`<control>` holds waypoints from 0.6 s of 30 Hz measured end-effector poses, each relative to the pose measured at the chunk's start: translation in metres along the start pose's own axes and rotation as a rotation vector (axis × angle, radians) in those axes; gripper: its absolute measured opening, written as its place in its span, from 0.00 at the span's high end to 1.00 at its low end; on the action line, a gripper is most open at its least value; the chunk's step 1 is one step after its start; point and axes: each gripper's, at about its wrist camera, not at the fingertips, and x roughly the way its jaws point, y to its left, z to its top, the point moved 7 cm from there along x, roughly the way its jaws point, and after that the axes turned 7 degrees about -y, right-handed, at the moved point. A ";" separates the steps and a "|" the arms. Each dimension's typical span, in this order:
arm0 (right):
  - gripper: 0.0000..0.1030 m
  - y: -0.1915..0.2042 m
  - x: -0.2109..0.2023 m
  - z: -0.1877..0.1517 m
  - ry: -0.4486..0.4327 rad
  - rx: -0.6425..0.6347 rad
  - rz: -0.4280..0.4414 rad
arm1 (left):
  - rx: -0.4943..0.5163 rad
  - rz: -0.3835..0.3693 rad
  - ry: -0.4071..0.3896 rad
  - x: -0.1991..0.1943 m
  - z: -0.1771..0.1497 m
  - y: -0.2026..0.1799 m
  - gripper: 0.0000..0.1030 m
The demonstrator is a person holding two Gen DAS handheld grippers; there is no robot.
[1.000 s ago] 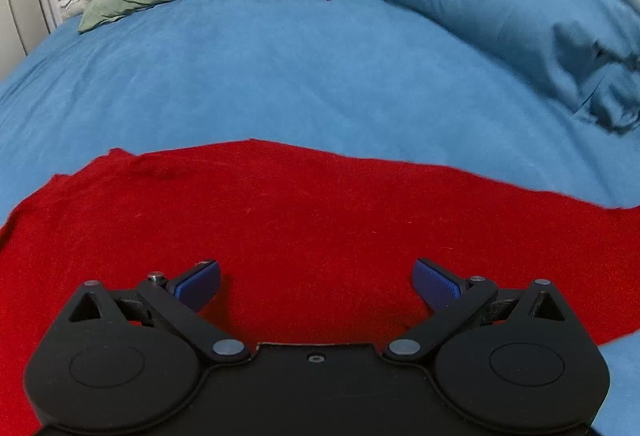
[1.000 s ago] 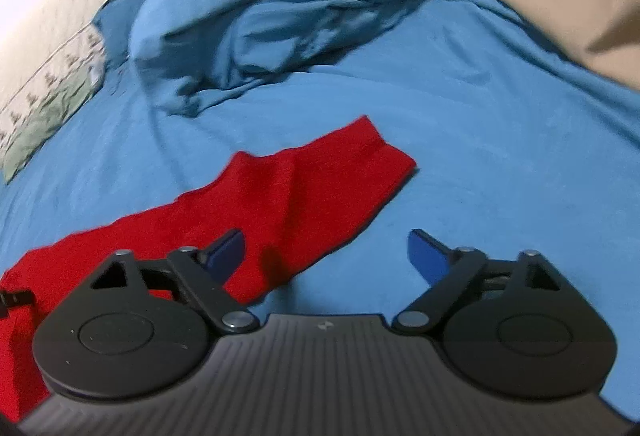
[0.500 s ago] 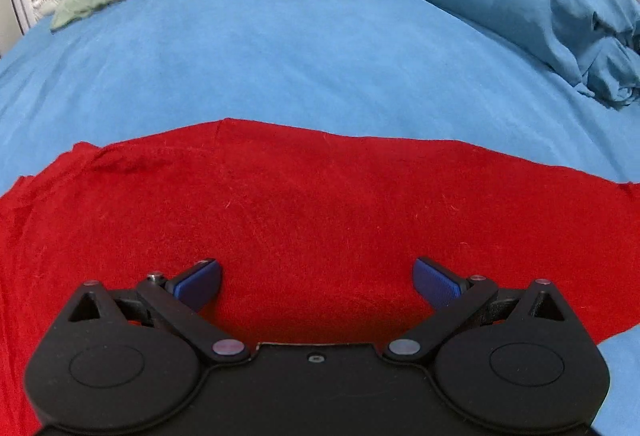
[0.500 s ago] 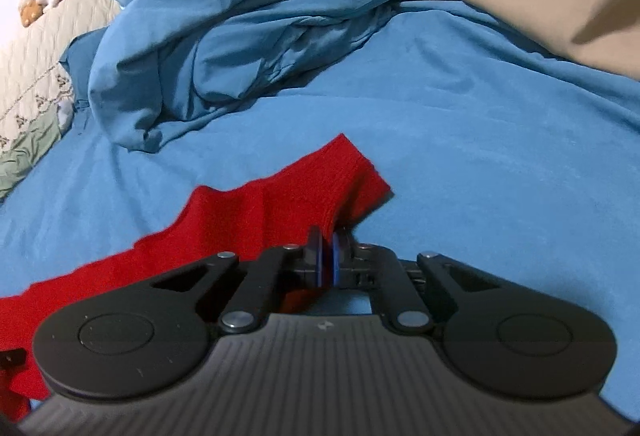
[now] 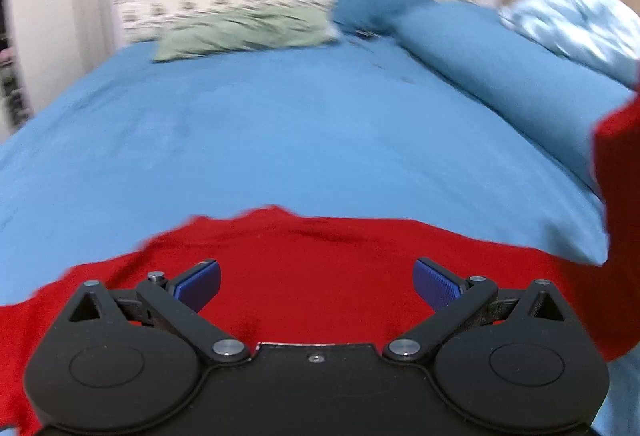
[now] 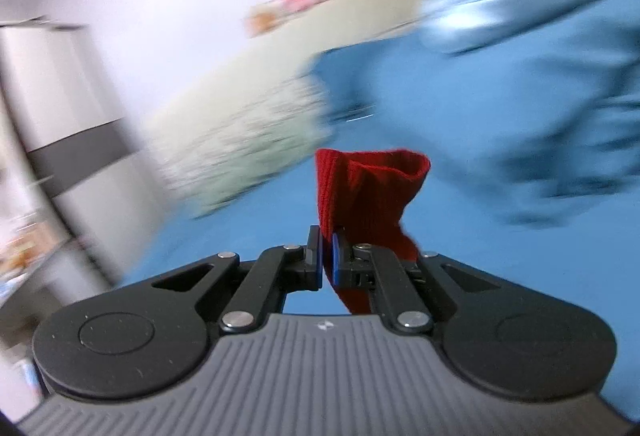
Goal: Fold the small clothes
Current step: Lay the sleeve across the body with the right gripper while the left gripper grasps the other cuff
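In the right wrist view, the right hand-held gripper (image 6: 327,256) was seen at lower centre with its blue pads pressed together, clamped on an end of the red garment (image 6: 368,188). The cloth was bunched above the fingers, its ribbed, open cuff standing up in the middle of the frame, and a strip of it hung down just right of the pads. Behind it the picture was heavily blurred: a blue bed sheet (image 6: 240,236), a blue duvet (image 6: 500,108) at the right, and a pale pillow (image 6: 240,140) at centre left could be made out.

In the left wrist view, the left hand-held gripper (image 5: 316,286) was seen at the bottom with its fingers spread wide apart and nothing between them. The red garment (image 5: 320,256) was spread across the lower frame on the blue bed sheet (image 5: 260,136), with a raised part of it at the right edge. A green pillow (image 5: 244,32) and a patterned pillow (image 5: 224,2) lay in the upper left, and a blue duvet (image 5: 500,76) lay at the upper right.
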 end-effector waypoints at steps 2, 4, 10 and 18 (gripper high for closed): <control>0.81 0.046 0.030 -0.034 0.093 -0.014 0.161 | -0.014 0.072 -0.021 -0.011 -0.004 0.029 0.00; 0.81 0.075 0.054 -0.082 0.194 -0.070 0.235 | -0.030 0.119 -0.025 -0.016 -0.011 0.050 0.00; 0.81 0.086 0.086 -0.229 0.473 -0.243 0.232 | -0.166 0.091 0.055 -0.014 -0.054 0.089 0.00; 0.61 0.088 0.074 -0.227 0.432 -0.352 0.250 | -0.191 -0.065 0.058 -0.009 -0.048 0.057 0.00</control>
